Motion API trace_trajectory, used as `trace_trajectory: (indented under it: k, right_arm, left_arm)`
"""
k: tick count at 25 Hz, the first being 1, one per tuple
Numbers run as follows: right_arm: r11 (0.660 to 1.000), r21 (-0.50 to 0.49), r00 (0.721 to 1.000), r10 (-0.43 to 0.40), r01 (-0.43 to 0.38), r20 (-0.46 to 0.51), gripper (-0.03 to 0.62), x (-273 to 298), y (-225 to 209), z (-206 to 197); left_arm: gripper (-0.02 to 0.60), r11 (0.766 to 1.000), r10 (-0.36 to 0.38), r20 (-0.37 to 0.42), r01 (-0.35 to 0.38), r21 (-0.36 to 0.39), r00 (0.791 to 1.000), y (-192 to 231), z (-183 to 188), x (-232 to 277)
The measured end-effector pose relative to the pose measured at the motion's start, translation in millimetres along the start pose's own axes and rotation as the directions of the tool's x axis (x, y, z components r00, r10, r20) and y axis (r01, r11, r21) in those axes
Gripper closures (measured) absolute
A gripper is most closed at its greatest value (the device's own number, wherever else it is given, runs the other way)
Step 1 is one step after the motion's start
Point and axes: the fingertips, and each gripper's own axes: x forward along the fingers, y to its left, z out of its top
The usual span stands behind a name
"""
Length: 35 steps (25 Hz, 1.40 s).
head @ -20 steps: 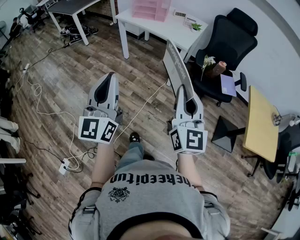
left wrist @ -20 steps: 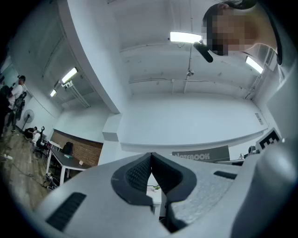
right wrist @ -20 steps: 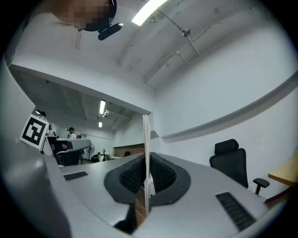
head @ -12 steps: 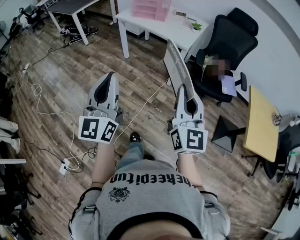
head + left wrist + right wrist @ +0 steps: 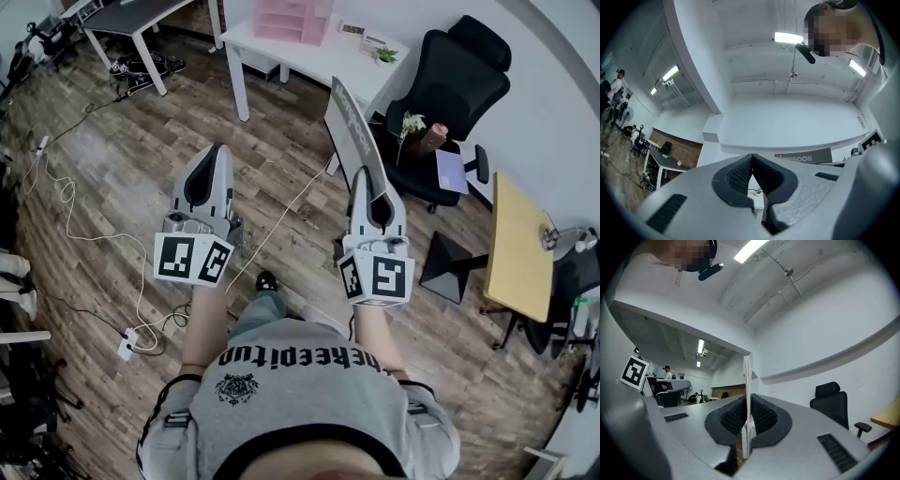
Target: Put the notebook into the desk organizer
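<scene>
My right gripper (image 5: 364, 178) is shut on the lower edge of a thin grey notebook (image 5: 352, 127), which stands upright and reaches toward the white desk (image 5: 328, 61). In the right gripper view the notebook (image 5: 746, 390) shows edge-on, pinched between the ribbed pads of the gripper (image 5: 746, 416). My left gripper (image 5: 216, 152) is held level beside it, shut with nothing in it; its pads meet at the tips in the left gripper view (image 5: 752, 161). The notebook's printed cover (image 5: 802, 157) shows to that gripper's right. A pink desk organizer (image 5: 302, 19) sits at the back of the white desk.
A black office chair (image 5: 455, 80) with flowers and a purple sheet on its seat stands right of the desk. A yellow-topped table (image 5: 520, 248) is at the far right. White cables (image 5: 281, 220) and a power strip (image 5: 127, 345) lie on the wood floor.
The room has slid slightly left and down in the head view. Both grippers keep their stance, and the notebook stays clamped in the right one.
</scene>
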Motion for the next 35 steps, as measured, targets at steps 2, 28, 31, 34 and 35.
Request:
trace_trajectory:
  k: [2, 28, 31, 34, 35]
  right_arm:
    - [1.0, -0.003, 1.0, -0.003, 0.003, 0.003, 0.585, 11, -1, -1]
    - [0.999, 0.02, 0.999, -0.044, 0.044, 0.004, 0.585, 144, 19, -42]
    - [0.999, 0.008, 0.999, -0.044, 0.044, -0.006, 0.585, 152, 21, -46]
    - [0.999, 0.008, 0.999, -0.044, 0.045, -0.011, 0.585, 164, 20, -51]
    - [0.999, 0.009, 0.999, -0.043, 0.044, -0.01, 0.585, 170, 19, -53]
  left_arm:
    - [0.577, 1.0, -0.004, 0.005, 0.004, 0.0, 1.0, 6, -1, 10]
    - [0.577, 0.999, -0.049, -0.005, 0.049, 0.023, 0.999, 118, -28, 98]
    - [0.577, 0.999, -0.042, -0.007, 0.042, 0.018, 0.999, 126, -32, 102]
    - [0.577, 1.0, -0.019, -0.015, 0.02, 0.021, 1.0, 138, -38, 109]
    - [0.577, 1.0, -0.013, -0.014, 0.013, 0.022, 1.0, 142, -39, 113]
